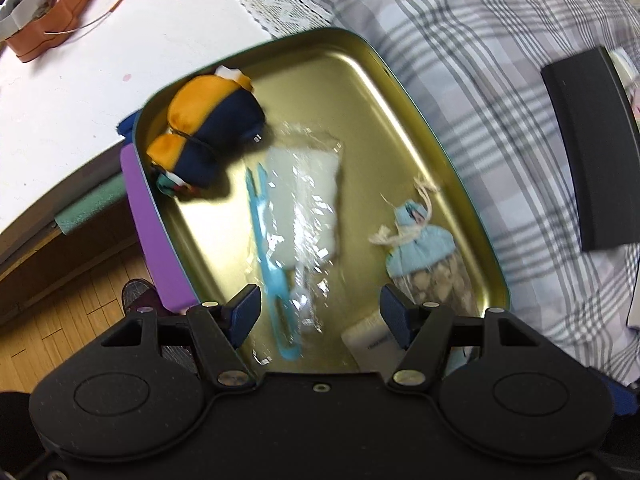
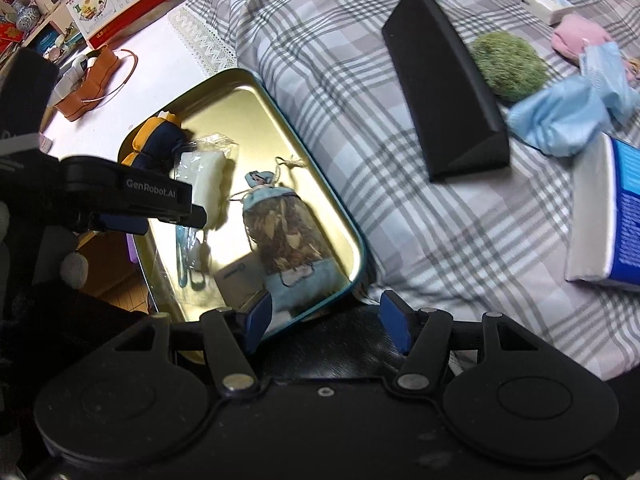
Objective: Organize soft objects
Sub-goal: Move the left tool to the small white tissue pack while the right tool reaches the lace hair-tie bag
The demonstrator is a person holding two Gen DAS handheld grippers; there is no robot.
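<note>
In the gold tin [image 1: 400, 92] — a lumpy drawstring sachet [image 1: 424, 256].

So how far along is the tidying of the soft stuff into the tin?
Done: the tin holds the navy and orange pouch, a clear packet and the blue sachet. In hand: nothing; the left gripper hangs open above the tin, and the right gripper is empty at its edge. Left: the green fuzzy ball, light blue cloth and pink pouch lie on the bed.
</note>
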